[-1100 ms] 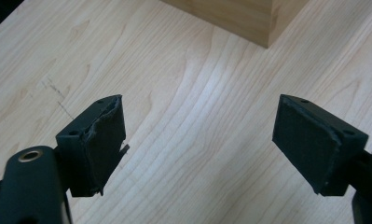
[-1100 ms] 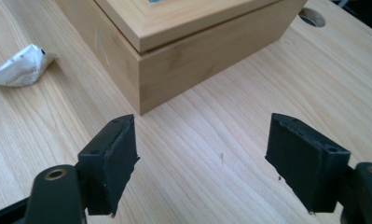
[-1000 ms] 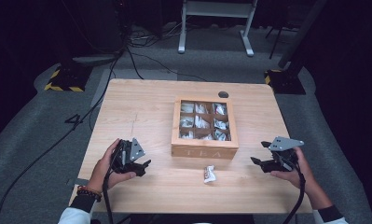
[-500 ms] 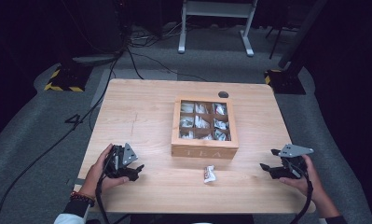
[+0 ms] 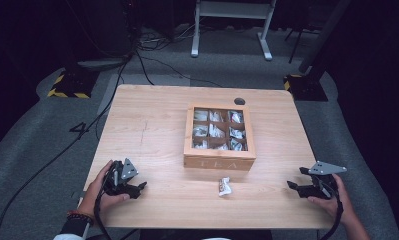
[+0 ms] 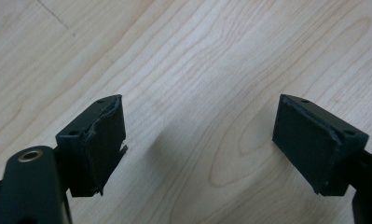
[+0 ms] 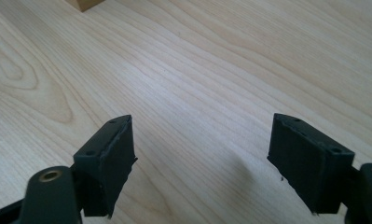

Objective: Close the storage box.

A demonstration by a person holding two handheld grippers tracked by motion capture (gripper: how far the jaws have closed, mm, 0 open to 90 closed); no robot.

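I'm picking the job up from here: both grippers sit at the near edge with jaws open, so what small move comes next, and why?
Probably bring the right gripper in toward the loose tea packet, which lies on the table just in front of the wooden tea box. Its jaws are open and empty over bare wood, as are the left gripper's, and the packet lies between the two grippers.

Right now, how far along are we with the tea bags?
Looks done: the tea box sits open, its compartments holding packets. In hand: nothing; the left gripper and right gripper are open and empty near the table's front edge. Left: one tea bag lies loose before the box.
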